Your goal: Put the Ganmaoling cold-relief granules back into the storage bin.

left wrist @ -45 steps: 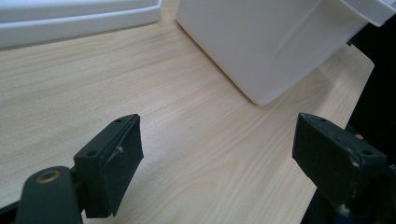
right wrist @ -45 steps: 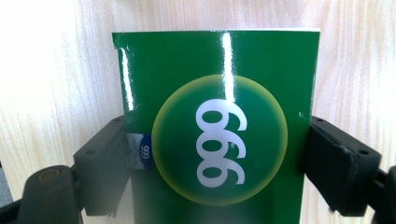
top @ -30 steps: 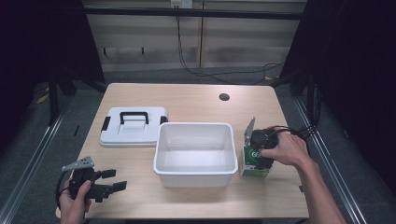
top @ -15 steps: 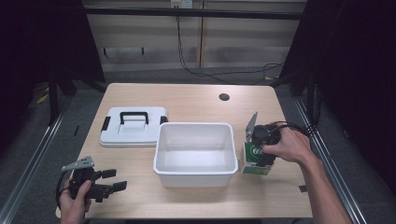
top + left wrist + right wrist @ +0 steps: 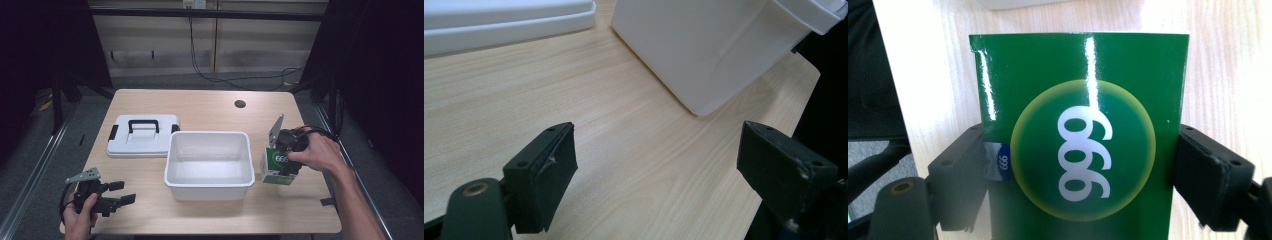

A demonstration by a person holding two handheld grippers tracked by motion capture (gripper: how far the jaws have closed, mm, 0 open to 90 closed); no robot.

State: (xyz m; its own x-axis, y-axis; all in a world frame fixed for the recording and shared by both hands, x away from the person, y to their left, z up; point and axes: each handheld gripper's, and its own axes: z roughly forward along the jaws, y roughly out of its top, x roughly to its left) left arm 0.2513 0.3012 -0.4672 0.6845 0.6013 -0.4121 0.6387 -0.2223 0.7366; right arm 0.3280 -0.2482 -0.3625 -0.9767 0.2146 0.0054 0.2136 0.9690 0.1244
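The work in hand looks like packing the green box (image 5: 278, 165) into the white bin (image 5: 208, 162), and it is at an early stage. The right claw (image 5: 284, 162) has its two jaws pressed against the box's two sides, so the grasp seems made; in the right gripper view the box (image 5: 1083, 135) fills the space between the black jaws, its round label with white digits facing the camera. The box stands on the table (image 5: 210, 107) just to the right of the bin, near the right edge, and I cannot tell whether its base is touching the wood or is just clear of it. The bin holds nothing so far. Its lid (image 5: 143, 135), with a black handle, lies flat on the table to the left of the bin, so the bin is ready to take things.

What is left, as I judge it: lift the box, carry it left over the bin's rim, set it inside, and perhaps fit the lid afterwards.

The left claw (image 5: 116, 196) waits at the near left corner of the table, jaws spread wide and holding nothing.

Against the earlier frames, the box and the right hand (image 5: 320, 152) have barely shifted, and the left claw has not moved.
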